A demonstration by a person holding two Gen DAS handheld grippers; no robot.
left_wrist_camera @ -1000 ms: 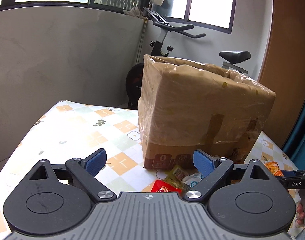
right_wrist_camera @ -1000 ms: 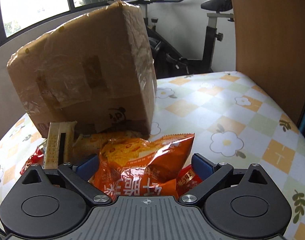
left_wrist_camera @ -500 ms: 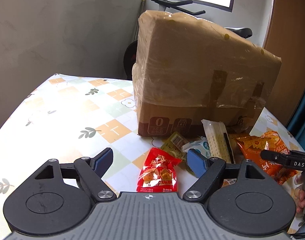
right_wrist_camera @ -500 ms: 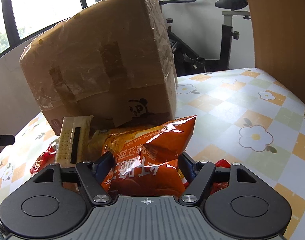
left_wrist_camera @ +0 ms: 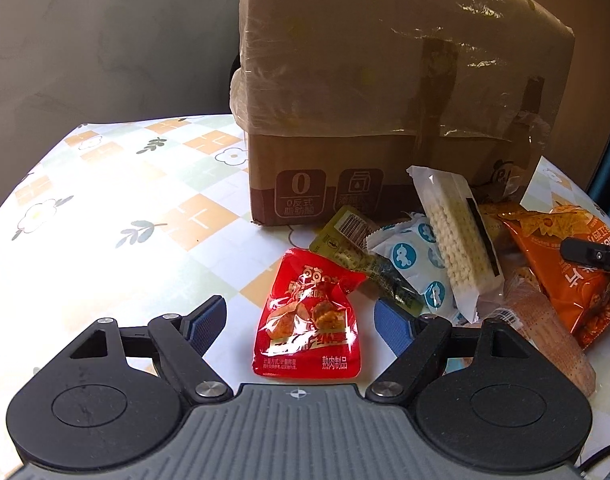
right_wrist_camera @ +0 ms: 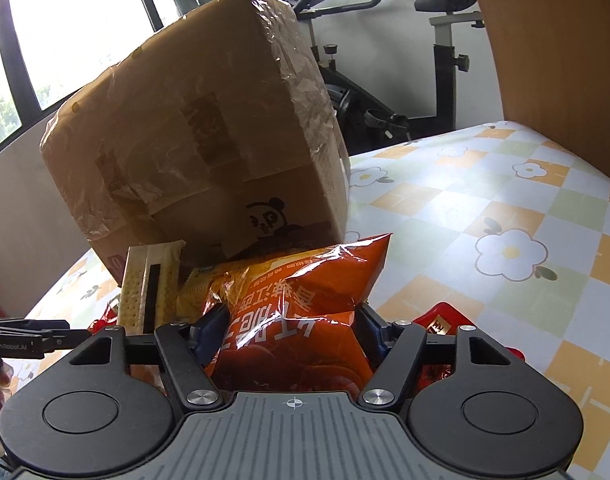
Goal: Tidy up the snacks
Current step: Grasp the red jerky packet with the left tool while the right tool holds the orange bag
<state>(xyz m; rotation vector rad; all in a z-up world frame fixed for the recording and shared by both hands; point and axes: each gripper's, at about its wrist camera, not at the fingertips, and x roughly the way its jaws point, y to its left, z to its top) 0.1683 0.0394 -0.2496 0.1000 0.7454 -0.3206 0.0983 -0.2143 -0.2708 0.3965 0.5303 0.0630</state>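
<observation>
Floral-checked tabletop (left_wrist_camera: 105,216), cardboard box (left_wrist_camera: 385,80) at twelve o'clock: my right gripper (right_wrist_camera: 291,330) pinches the orange chip bag (right_wrist_camera: 305,304) while my left gripper (left_wrist_camera: 301,322), jaws having just narrowed yet clear, should centre over the red pouch (left_wrist_camera: 309,320) before squeezing.

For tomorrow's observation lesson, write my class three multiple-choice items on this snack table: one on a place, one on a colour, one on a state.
1. Where does the red pouch lie?
A. on the cardboard box
B. on the table, between the left hand-held gripper's fingers
C. under the chip bag

2. What colour is the chip bag in the right hand-held gripper?
A. orange
B. green
C. white

3. How is the red pouch?
A. torn open
B. squeezed
C. lying untouched

Answers: B, its fingers flank it; A, orange foil; C, pads stand clear.
</observation>
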